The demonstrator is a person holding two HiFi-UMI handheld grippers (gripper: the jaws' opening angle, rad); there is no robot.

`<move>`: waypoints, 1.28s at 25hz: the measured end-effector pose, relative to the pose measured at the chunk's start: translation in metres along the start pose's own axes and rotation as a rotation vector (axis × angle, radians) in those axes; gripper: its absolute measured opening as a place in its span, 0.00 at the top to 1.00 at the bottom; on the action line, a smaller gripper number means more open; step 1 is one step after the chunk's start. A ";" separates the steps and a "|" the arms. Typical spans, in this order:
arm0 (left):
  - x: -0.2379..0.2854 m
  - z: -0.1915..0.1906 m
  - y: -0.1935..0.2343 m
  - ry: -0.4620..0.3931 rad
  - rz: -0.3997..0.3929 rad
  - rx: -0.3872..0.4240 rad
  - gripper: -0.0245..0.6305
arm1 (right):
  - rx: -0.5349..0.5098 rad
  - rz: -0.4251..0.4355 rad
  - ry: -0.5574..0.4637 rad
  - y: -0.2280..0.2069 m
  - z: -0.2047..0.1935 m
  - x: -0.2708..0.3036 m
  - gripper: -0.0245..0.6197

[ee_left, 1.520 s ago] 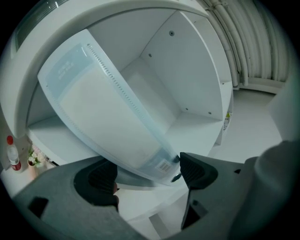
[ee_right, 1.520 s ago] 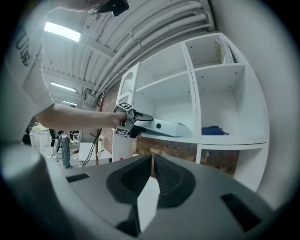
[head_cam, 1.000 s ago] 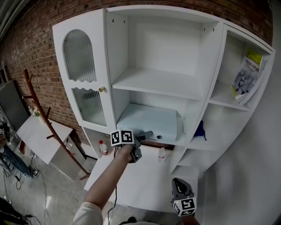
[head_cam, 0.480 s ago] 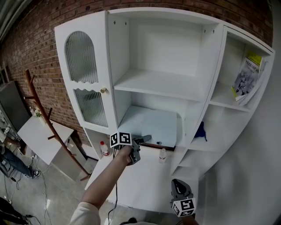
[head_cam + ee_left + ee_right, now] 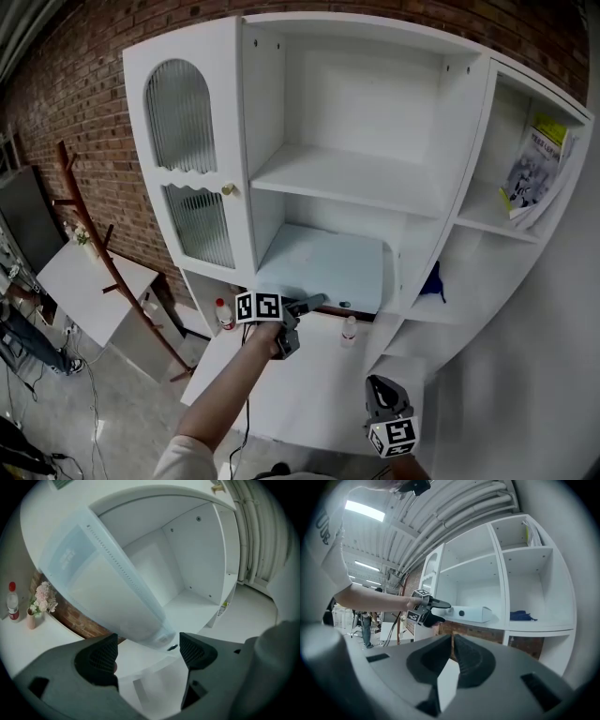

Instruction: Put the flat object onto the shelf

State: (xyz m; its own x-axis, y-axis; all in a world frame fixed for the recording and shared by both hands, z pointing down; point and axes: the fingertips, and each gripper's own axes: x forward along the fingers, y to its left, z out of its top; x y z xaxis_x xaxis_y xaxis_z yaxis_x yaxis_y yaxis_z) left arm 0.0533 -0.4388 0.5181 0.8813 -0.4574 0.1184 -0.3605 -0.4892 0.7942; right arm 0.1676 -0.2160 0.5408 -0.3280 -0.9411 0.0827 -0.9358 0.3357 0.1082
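Note:
The flat object is a pale, flat box (image 5: 323, 267) lying on the lower shelf (image 5: 412, 317) of the white cabinet, its front end jutting slightly over the shelf edge. My left gripper (image 5: 307, 306) sits just in front of that end with its jaws open. In the left gripper view the box (image 5: 108, 588) fills the space ahead, and its near corner hangs just beyond the open left gripper (image 5: 147, 651), not pinched. My right gripper (image 5: 379, 389) hangs low near me, shut and empty. The right gripper view shows the box (image 5: 471, 613) on the shelf beyond the shut right gripper (image 5: 453, 644).
A small bottle (image 5: 349, 329) and a red-capped bottle (image 5: 221, 312) stand on the counter below the shelf. A blue cloth (image 5: 431, 279) lies in the right compartment, with a booklet (image 5: 534, 173) above it. A ribbed-glass door (image 5: 187, 178) is at the left, near a wooden rack (image 5: 103, 272).
My left gripper has drawn slightly down and back from the box's front end, and the box now lies flatter on the shelf. The right gripper has stayed put.

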 end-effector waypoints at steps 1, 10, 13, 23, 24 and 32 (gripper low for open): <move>-0.004 -0.003 0.000 0.002 0.004 0.021 0.36 | -0.002 0.002 -0.003 0.001 0.002 0.002 0.91; -0.046 0.014 0.000 -0.146 0.317 0.416 0.36 | -0.001 0.032 0.012 0.019 -0.004 0.012 0.91; -0.050 0.030 0.003 -0.215 0.380 0.468 0.36 | -0.005 0.031 0.009 0.022 -0.002 0.013 0.91; -0.027 0.048 0.018 -0.245 0.491 0.561 0.36 | -0.015 -0.023 0.010 0.009 0.000 0.001 0.91; -0.026 0.048 0.017 -0.245 0.493 0.561 0.36 | -0.015 -0.031 0.011 0.007 0.001 -0.001 0.91; -0.036 0.039 0.008 -0.257 0.455 0.568 0.36 | -0.019 -0.074 0.011 -0.006 0.005 -0.013 0.91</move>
State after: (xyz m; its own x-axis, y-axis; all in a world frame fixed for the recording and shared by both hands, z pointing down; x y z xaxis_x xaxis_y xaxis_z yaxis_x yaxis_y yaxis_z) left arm 0.0065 -0.4553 0.4973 0.5350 -0.8289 0.1633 -0.8332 -0.4857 0.2645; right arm 0.1770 -0.2057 0.5338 -0.2561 -0.9630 0.0844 -0.9548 0.2656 0.1333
